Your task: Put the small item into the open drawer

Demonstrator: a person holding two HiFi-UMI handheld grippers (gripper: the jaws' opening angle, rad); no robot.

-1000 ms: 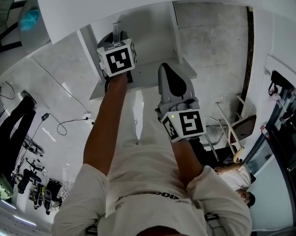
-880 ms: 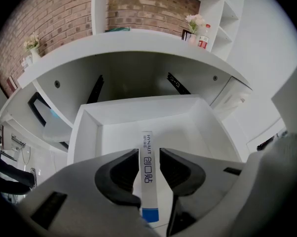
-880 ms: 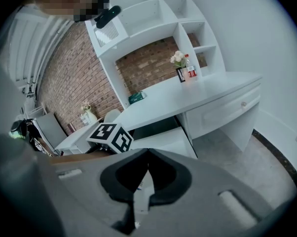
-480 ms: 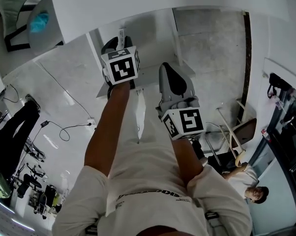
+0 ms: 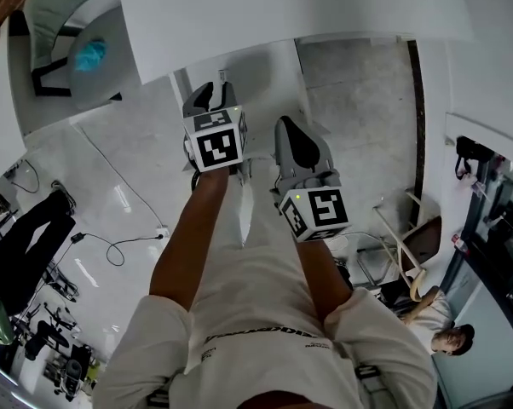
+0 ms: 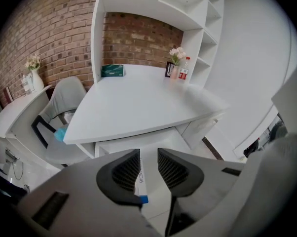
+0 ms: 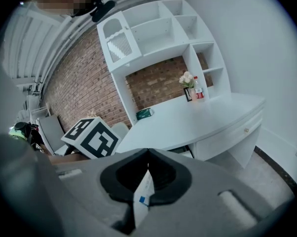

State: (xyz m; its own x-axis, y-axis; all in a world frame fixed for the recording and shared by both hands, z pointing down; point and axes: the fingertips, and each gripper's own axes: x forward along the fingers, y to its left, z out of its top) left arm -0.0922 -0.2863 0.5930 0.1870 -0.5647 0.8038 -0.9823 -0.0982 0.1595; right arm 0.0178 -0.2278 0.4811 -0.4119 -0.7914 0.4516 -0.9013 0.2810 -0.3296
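While the right gripper (image 7: 148,155) pinches the small item (image 7: 144,191), a white, blue-marked strip, the left gripper (image 6: 148,158) has jaws apart, lately narrowing, around a similar strip (image 6: 139,177) against one pad. Beyond, the open drawer (image 6: 158,141) sits under the desk (image 6: 138,102) edge.

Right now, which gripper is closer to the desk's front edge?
Left. The left gripper, jaws apart, just closing, a printed strip between them, is close to the desk edge; the right gripper, shut on a white strip, sits further back.
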